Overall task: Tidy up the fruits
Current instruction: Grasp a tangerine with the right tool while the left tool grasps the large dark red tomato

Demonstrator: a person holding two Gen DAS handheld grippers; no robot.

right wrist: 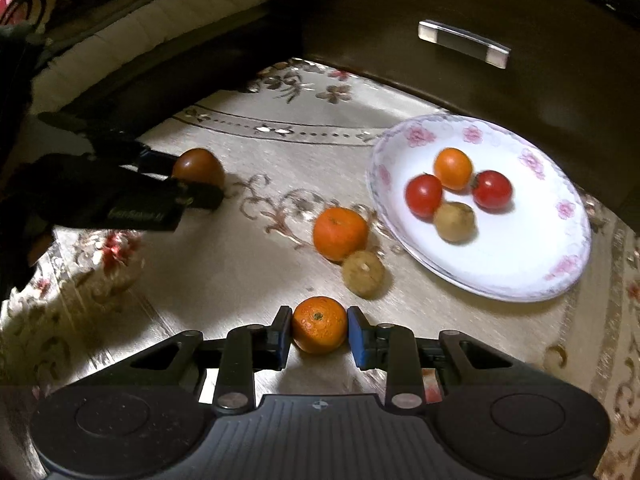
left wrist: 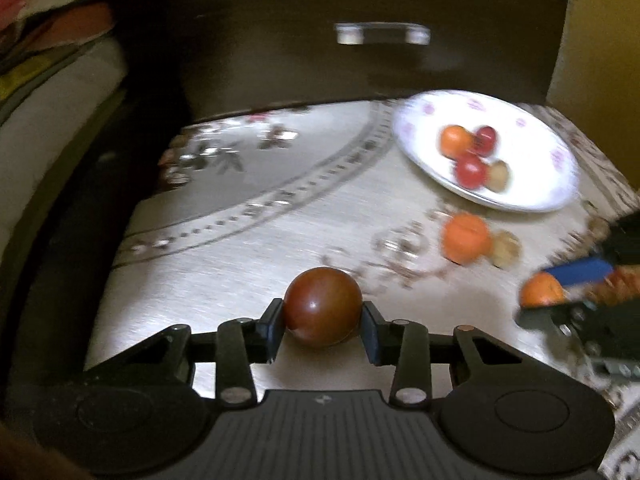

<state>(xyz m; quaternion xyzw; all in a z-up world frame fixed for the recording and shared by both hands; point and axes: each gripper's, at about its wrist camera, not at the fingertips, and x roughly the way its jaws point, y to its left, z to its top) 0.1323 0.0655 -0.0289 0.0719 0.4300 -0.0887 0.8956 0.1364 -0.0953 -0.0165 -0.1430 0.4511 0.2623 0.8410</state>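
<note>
My left gripper (left wrist: 322,311) is shut on a dark red tomato (left wrist: 320,300), both pads against its sides, low over the patterned cloth (left wrist: 224,272). The right wrist view shows that same gripper (right wrist: 196,181) and tomato (right wrist: 199,167) at the left. My right gripper (right wrist: 319,330) is shut on a small orange (right wrist: 319,325) that rests on the cloth. A white flowered plate (right wrist: 520,248) at the right holds an orange (right wrist: 453,168), two red tomatoes (right wrist: 424,195) and a brown fruit (right wrist: 454,222). Another orange (right wrist: 340,233) and a brown fruit (right wrist: 363,274) lie on the cloth beside the plate.
A dark wooden cabinet with a metal drawer handle (right wrist: 464,43) stands right behind the plate. A mattress with bedding (right wrist: 140,20) runs along the far left. The left wrist view is blurred and shows the right gripper (left wrist: 544,294) at its right edge.
</note>
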